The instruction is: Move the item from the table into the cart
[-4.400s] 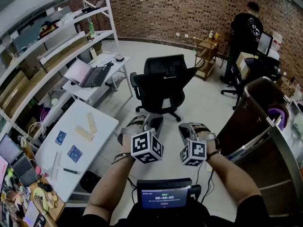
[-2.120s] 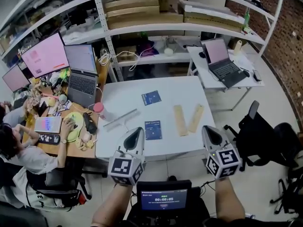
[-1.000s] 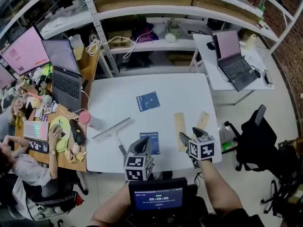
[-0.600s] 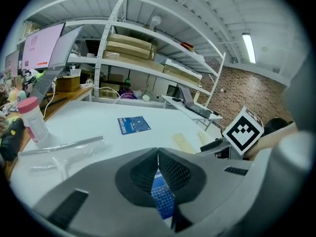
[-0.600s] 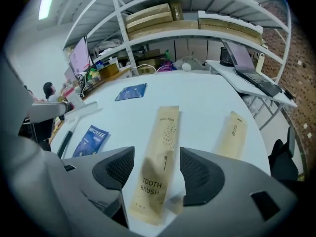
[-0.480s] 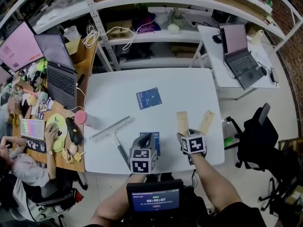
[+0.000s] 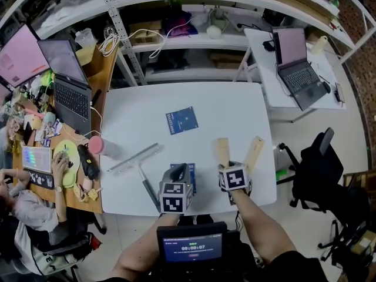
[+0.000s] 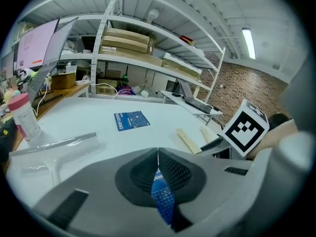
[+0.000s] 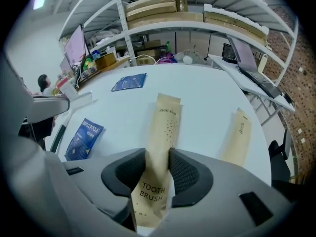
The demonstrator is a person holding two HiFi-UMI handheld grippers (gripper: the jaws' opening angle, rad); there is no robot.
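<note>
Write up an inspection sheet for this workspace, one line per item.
Surface: white table, mostly bare.
Job's things: near toothbrush packet; second toothbrush packet to its right; near coffee sachet; far coffee sachet. No cart in view.
Clutter: clear T-shaped tool; pink-lidded bottle at the left edge.
Grippers: right gripper jaws closing, pads on the near toothbrush packet; left gripper jaws together over the near coffee sachet.
Cables: white bundle on the shelving.
Surroundings: laptop, office chair, seated person.
</note>
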